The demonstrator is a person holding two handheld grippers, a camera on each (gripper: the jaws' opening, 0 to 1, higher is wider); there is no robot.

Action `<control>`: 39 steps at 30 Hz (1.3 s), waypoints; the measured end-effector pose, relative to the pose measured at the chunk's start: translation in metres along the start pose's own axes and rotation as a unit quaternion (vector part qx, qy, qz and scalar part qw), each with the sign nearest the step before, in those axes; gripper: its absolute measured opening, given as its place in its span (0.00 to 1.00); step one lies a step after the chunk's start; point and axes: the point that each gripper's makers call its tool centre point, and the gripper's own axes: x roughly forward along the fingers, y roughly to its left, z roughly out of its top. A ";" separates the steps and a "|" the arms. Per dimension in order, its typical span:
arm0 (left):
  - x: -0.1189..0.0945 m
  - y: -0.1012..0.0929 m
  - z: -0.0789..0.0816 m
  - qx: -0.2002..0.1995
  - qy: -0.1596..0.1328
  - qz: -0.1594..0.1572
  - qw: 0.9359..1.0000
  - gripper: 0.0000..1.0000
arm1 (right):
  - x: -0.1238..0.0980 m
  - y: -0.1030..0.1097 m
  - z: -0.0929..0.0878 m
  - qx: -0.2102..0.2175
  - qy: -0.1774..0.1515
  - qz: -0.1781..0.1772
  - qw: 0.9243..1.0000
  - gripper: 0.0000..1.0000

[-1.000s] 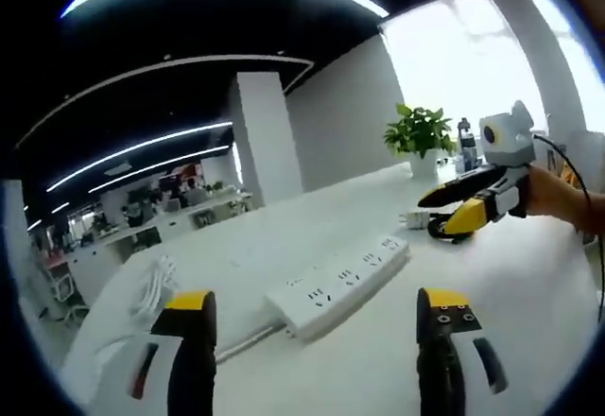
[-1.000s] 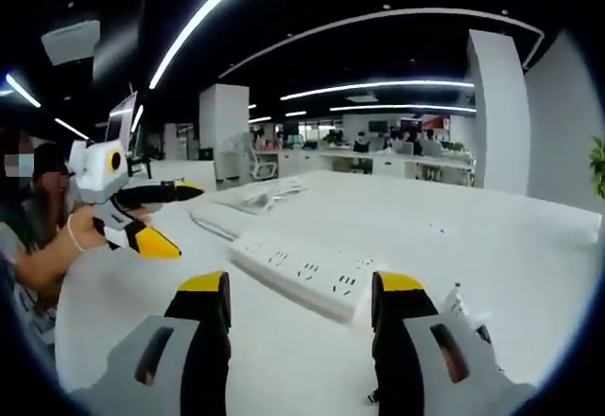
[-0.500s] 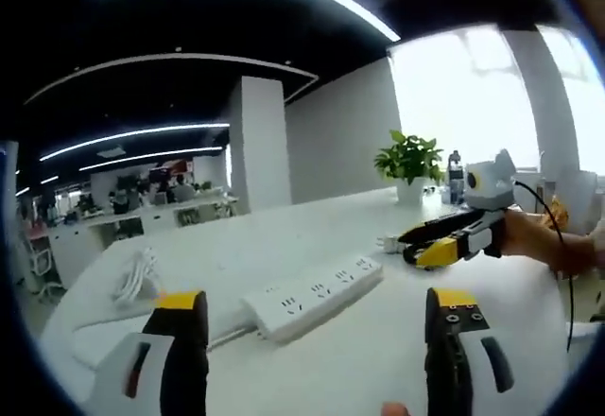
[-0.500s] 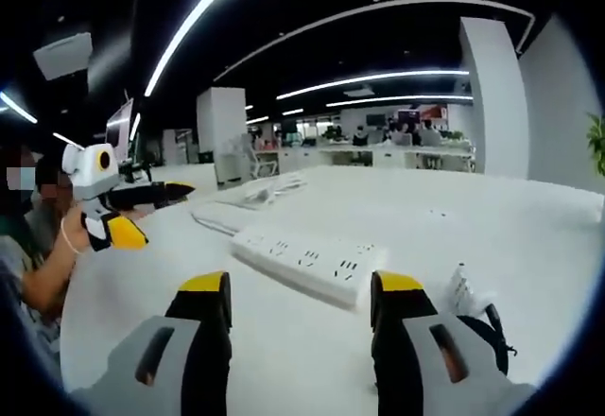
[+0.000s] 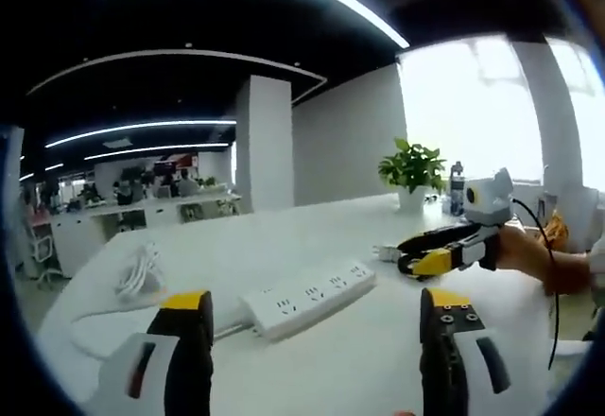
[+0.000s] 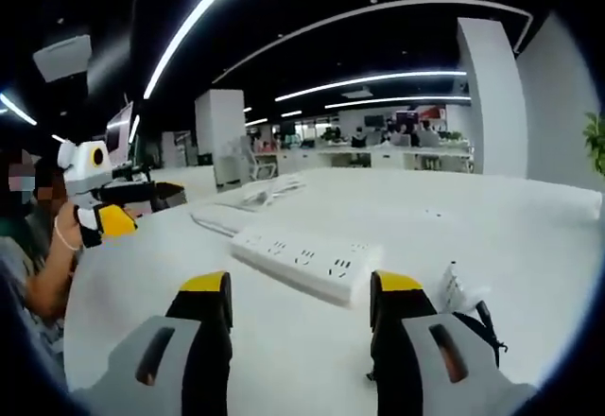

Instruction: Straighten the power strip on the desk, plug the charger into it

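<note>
A long white power strip (image 5: 307, 298) lies flat on the white desk (image 5: 284, 236), its cord running off toward the left. In the left gripper view my left gripper (image 5: 312, 310) stands open just short of the strip, nothing between its jaws. My right gripper (image 5: 442, 251) comes in from the right, held by a hand, beside a small white charger (image 5: 383, 251). In the right gripper view the power strip (image 6: 307, 260) lies a little beyond my open, empty right gripper (image 6: 301, 291). The white charger (image 6: 458, 293) with a black cable rests right of it. The left gripper (image 6: 113, 206) hovers at far left.
A coil of white cable (image 5: 142, 269) lies at the desk's left end, seen again as a cable pile (image 6: 260, 192) beyond the strip. A potted plant (image 5: 411, 170) and a bottle (image 5: 457, 189) stand at the far edge. A seated person (image 6: 33, 246) holds the left gripper.
Both cameras have shifted and levelled out. In the right gripper view the left gripper has drawn back toward the left. The power strip and charger lie as before.
</note>
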 end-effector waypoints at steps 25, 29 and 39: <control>-0.005 -0.014 -0.009 0.016 0.034 -0.012 0.999 1.00 | -0.014 -0.012 0.000 0.005 -0.005 -0.005 1.000 0.58; -0.006 -0.015 -0.014 0.021 0.042 -0.016 0.999 1.00 | -0.020 -0.014 -0.002 0.000 0.002 -0.006 1.000 0.61; -0.006 -0.014 -0.004 -0.001 -0.005 -0.011 1.000 1.00 | -0.034 -0.011 0.005 -0.014 -0.004 -0.011 1.000 0.63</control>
